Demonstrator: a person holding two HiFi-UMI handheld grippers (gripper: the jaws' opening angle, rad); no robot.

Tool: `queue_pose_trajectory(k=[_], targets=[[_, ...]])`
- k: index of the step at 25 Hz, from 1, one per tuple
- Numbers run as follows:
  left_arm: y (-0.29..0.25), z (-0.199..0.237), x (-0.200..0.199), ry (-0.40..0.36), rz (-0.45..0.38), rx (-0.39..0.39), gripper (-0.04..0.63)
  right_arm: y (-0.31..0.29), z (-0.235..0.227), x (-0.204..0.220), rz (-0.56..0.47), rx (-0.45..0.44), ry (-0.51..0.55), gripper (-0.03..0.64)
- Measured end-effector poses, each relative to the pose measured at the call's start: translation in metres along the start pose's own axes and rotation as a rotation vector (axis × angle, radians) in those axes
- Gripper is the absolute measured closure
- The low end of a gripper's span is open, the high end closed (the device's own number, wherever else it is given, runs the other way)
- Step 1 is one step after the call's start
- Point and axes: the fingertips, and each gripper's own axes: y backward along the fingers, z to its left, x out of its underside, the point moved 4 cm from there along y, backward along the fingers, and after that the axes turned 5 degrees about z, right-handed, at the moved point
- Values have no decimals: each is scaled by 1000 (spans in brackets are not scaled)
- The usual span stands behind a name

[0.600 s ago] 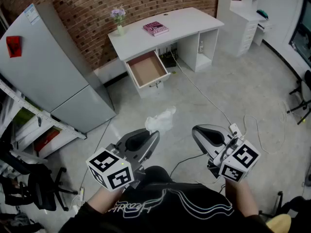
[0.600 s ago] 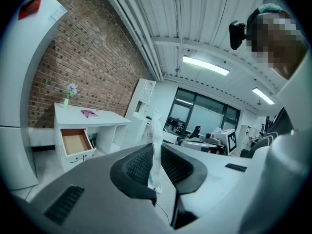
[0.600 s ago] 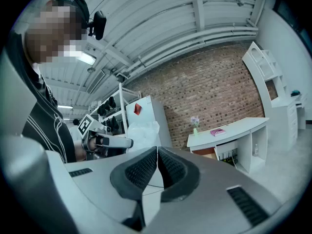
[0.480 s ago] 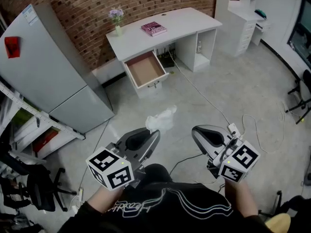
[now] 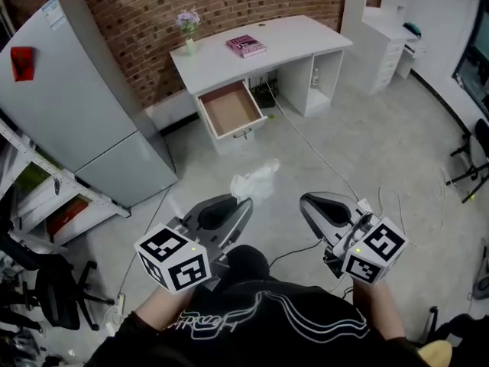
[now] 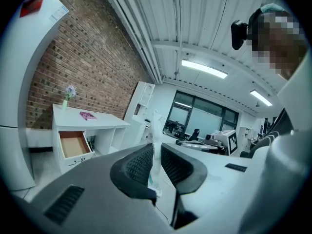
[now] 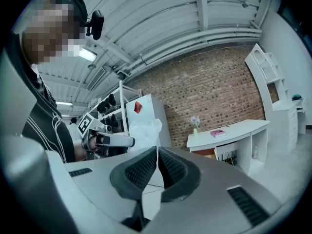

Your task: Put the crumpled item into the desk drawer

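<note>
Crumpled white film-like item (image 5: pixel 256 180) sits pinched in the left claw (image 5: pixel 244 204), sticking out past its tips above the grey floor (image 5: pixel 367 128). The right claw (image 5: pixel 305 202) is level beside it, pads closed together with nothing between. Farther off, the open wood-lined desk drawer (image 5: pixel 229 109) juts from the white table (image 5: pixel 298 37) — a pink book (image 5: pixel 246 45) lies on top.

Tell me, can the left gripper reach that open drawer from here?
Probably not yet. The left gripper, jaws shut on the crumpled item, is far short of the drawer; only floor between.
</note>
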Motion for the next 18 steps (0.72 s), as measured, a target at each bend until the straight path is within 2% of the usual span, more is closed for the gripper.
queue_pose_trajectory(k=[8, 14, 18], targets=[[-13, 38, -10, 38, -10, 20, 528, -34, -23, -15, 19, 14, -12, 572], [-46, 97, -6, 80, -13, 13, 528, -76, -69, -6, 41, 24, -28, 572], [-71, 144, -19, 104, 9, 11, 528, -118, -106, -13, 60, 25, -52, 572]])
